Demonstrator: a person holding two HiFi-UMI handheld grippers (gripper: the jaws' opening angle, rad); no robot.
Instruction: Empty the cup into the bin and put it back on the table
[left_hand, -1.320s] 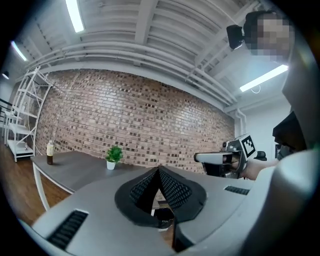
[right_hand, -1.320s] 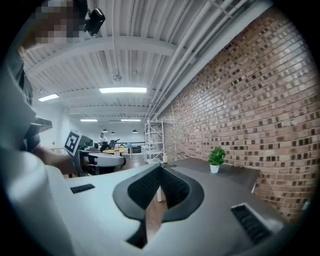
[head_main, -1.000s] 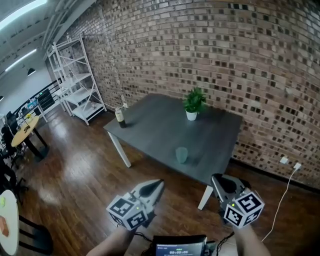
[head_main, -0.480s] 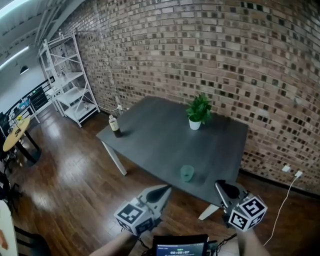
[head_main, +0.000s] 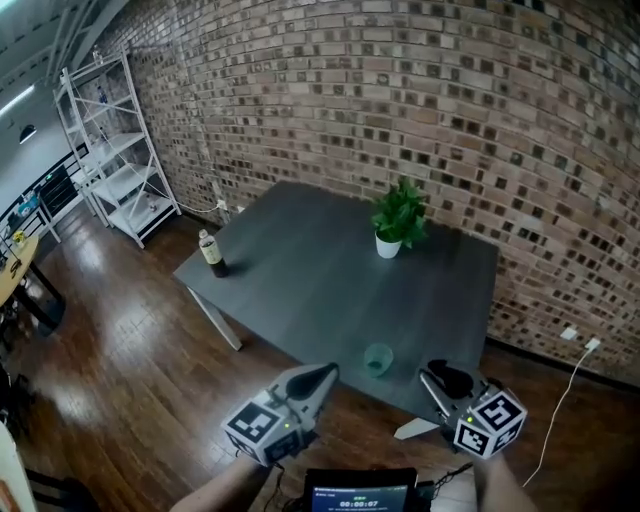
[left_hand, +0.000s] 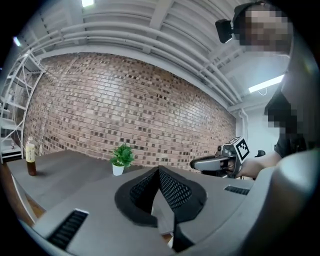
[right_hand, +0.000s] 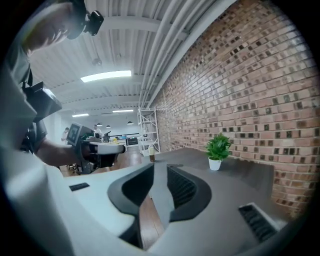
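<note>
A translucent green cup (head_main: 378, 358) stands upright near the front edge of the dark grey table (head_main: 310, 280). My left gripper (head_main: 322, 376) hangs just short of that edge, left of the cup, with its jaws shut and empty (left_hand: 159, 169). To the right of the cup, my right gripper (head_main: 432, 376) also stops short of the table. Its jaws have just been opening and stand a narrow gap apart with nothing between them (right_hand: 156, 166). Neither gripper touches the cup. The cup does not show in either gripper view.
A potted plant (head_main: 397, 220) stands at the table's far side and a brown bottle (head_main: 211, 253) at its left corner. White shelving (head_main: 110, 150) stands by the brick wall at the left. A white cable (head_main: 565, 390) runs along the wooden floor at the right.
Both grippers and the head view have moved closer to the table. The cup now sits just ahead, between the two gripper tips.
</note>
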